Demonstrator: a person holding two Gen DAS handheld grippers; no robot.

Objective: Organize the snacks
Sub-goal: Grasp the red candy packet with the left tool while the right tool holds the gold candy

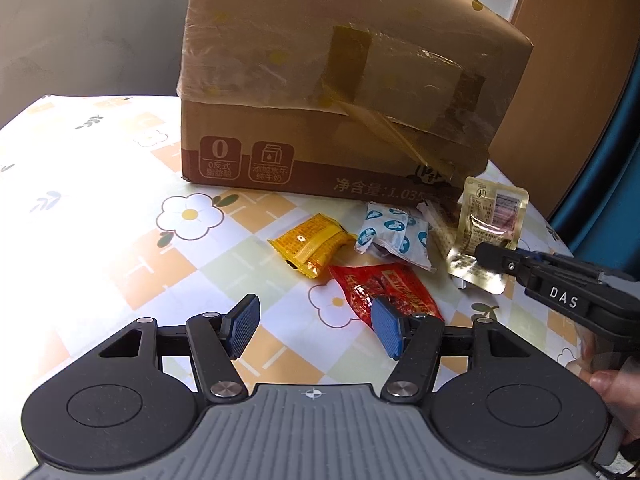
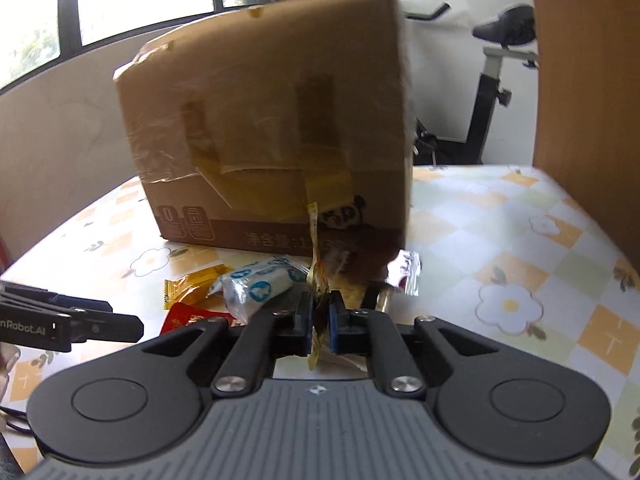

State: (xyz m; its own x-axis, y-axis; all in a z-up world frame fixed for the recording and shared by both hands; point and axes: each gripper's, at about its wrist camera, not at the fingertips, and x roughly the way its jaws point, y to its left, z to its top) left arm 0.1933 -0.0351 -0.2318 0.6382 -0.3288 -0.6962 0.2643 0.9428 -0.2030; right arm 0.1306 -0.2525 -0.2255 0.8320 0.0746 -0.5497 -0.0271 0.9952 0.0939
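Right claw (image 2: 320, 320), clenched on only the near edge of the gold packet (image 1: 490, 232), may let it slip, while left claw (image 1: 316, 326) hovers released.

black linkage arms | blue ribbed pads (image 1: 243, 330) | silver screws | grey ridged base

Gold packet (image 1: 486, 236) upright — yellow (image 1: 312, 244), white (image 1: 394, 236), red (image 1: 384, 288) flat.

Cardboard box (image 1: 340, 92) top cut off; clear packet (image 2: 318, 300) print unreadable.
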